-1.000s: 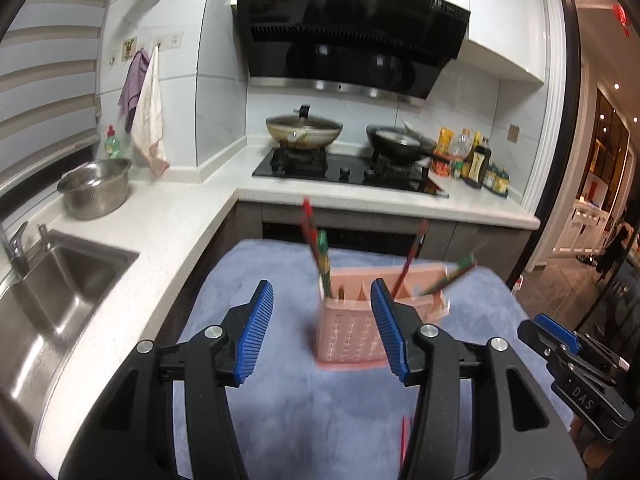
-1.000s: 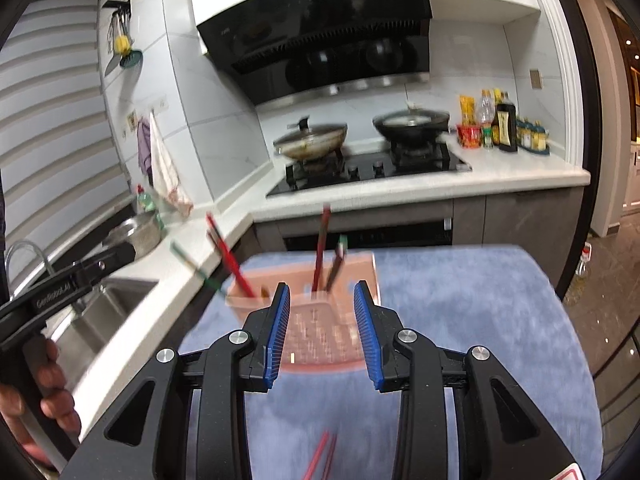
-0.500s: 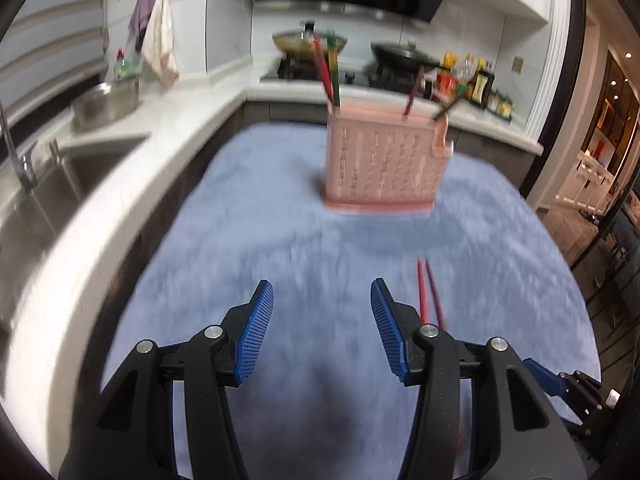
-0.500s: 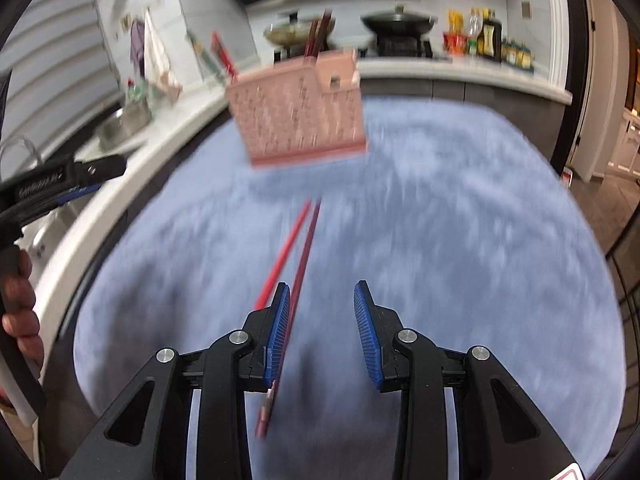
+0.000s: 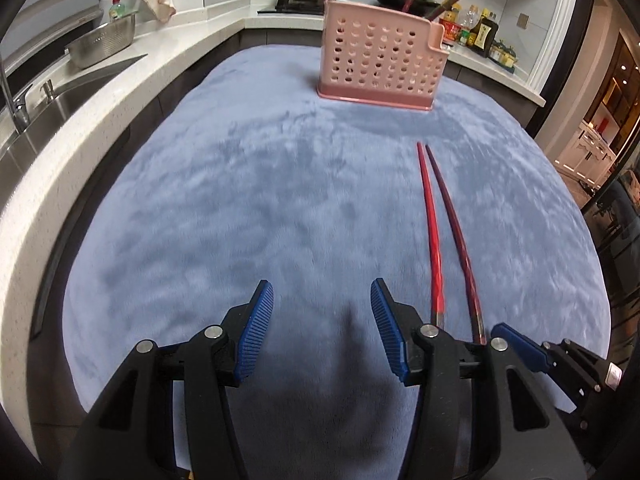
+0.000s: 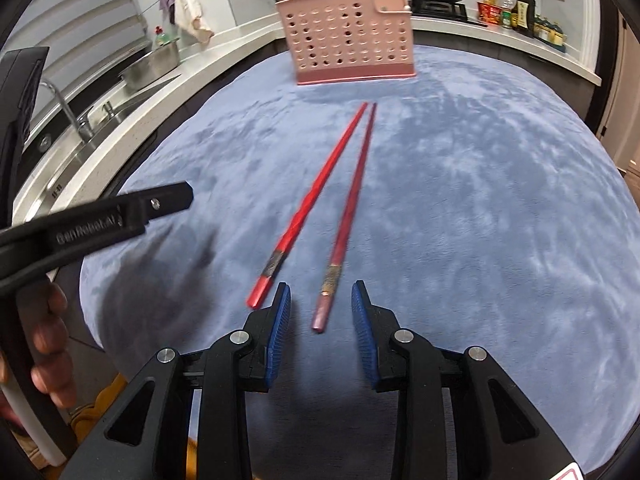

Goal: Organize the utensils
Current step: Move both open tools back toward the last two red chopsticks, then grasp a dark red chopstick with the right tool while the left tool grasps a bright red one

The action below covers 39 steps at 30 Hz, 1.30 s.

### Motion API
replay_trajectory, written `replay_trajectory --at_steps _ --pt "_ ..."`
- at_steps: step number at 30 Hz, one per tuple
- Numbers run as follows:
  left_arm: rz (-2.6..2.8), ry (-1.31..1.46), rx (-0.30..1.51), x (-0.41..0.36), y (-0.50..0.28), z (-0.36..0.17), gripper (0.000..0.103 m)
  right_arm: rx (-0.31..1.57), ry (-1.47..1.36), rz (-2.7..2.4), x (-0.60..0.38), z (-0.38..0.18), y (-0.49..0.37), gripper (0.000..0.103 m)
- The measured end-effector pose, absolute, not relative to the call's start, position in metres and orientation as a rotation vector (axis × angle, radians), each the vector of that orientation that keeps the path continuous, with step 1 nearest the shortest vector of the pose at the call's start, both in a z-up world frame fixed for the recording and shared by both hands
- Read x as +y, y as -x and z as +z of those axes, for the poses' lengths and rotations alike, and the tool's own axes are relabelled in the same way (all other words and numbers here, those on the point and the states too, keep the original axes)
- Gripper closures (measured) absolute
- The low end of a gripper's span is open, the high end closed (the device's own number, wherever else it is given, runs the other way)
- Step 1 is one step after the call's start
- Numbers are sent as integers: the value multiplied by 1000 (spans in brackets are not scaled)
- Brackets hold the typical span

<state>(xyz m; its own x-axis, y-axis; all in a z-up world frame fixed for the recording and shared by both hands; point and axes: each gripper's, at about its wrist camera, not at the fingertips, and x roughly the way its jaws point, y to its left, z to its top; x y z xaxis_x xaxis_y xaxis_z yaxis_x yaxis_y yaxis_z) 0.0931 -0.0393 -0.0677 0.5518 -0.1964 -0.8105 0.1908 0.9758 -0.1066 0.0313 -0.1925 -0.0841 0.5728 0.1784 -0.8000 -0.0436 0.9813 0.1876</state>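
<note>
My right gripper spread wide, empty, blunt end of dark maroon chopstick lying between tips. Bright red chopstick just beside, both pointing at pink perforated plastic utensil holder on blue fleece mat. Left gripper wide too, holding nothing. Tip: pinch maroon only, low near end, don't nudge red.

Both tongs are held low, pointing forward, jaws parted and holding nothing: the left tongs gape wider than the right tongs, which sit just beside them.
</note>
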Motion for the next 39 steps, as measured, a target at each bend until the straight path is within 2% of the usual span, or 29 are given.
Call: replay_trajectory --at_steps 2,9,17,29,35,37,39 --pt "-235 9 963 -40 -91 -69 55 958 -156 134 -192 -86 -34 81" --pt "-262 0 975 -47 -88 -72 55 975 -189 121 -197 -94 -38 92" --pt "-316 -20 982 -59 -82 -74 51 974 -245 97 -210 -97 -40 96" --pt "-429 -83 1011 -94 -73 -87 52 935 -305 -6 -240 -90 -35 96" --pt "-453 -73 1033 -101 -76 -98 61 939 -301 0 -239 -92 -34 96" --pt "-451 -76 1034 -102 -77 -100 74 942 -305 1 -239 -92 -34 96" --pt "-450 -73 1033 -100 -78 -101 81 943 -306 1 -239 -93 -34 96"
